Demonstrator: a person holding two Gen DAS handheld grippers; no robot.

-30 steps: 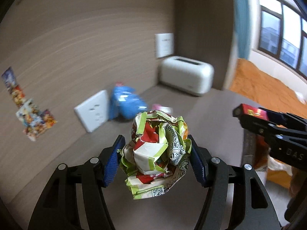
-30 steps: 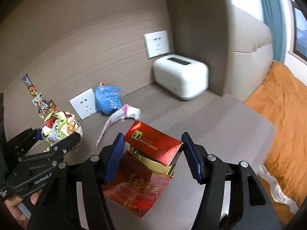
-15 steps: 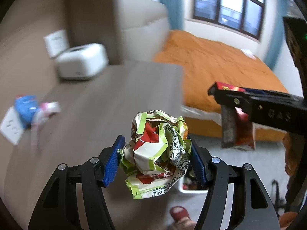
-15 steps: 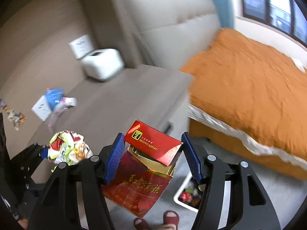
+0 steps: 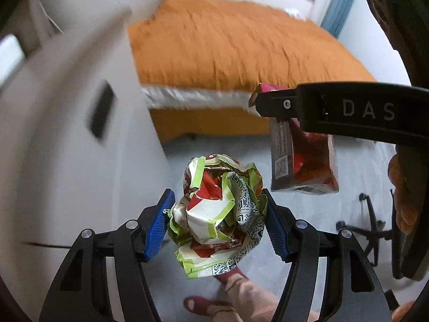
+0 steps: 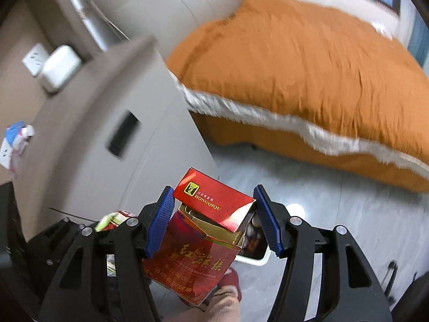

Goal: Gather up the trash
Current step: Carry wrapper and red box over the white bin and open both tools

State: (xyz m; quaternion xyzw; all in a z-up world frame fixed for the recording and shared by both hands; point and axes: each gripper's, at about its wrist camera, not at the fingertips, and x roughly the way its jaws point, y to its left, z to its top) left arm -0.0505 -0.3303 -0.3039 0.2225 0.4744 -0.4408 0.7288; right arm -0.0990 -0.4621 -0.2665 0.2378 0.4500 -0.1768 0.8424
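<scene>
Left tool (image 5: 218, 224): pads clamped on both sides of a crumpled wrapper (image 5: 218, 214), carried over the floor (image 5: 308, 161) for binning.
Right tool (image 6: 213, 221): clamped across an open red cigarette pack (image 6: 203, 241), flip-lid up, just above the white bin (image 6: 254, 259), likely its drop point.
Bed (image 6: 308, 61): beyond, uninvolved.

Left gripper (image 5: 218, 221): angled steeply downward toward the floor, its blue pads (image 5: 158, 226) clamped against opposite sides of a crumpled wrapper (image 5: 218, 214). Right gripper (image 6: 214, 220): likewise angled downward, blue pads (image 6: 268, 222) pinching a red cigarette pack (image 6: 203, 238) with its lid flipped open. The right gripper lies just beside the left one, on its right. The person's fingers (image 5: 402, 206) grip the right tool's handle.
</scene>
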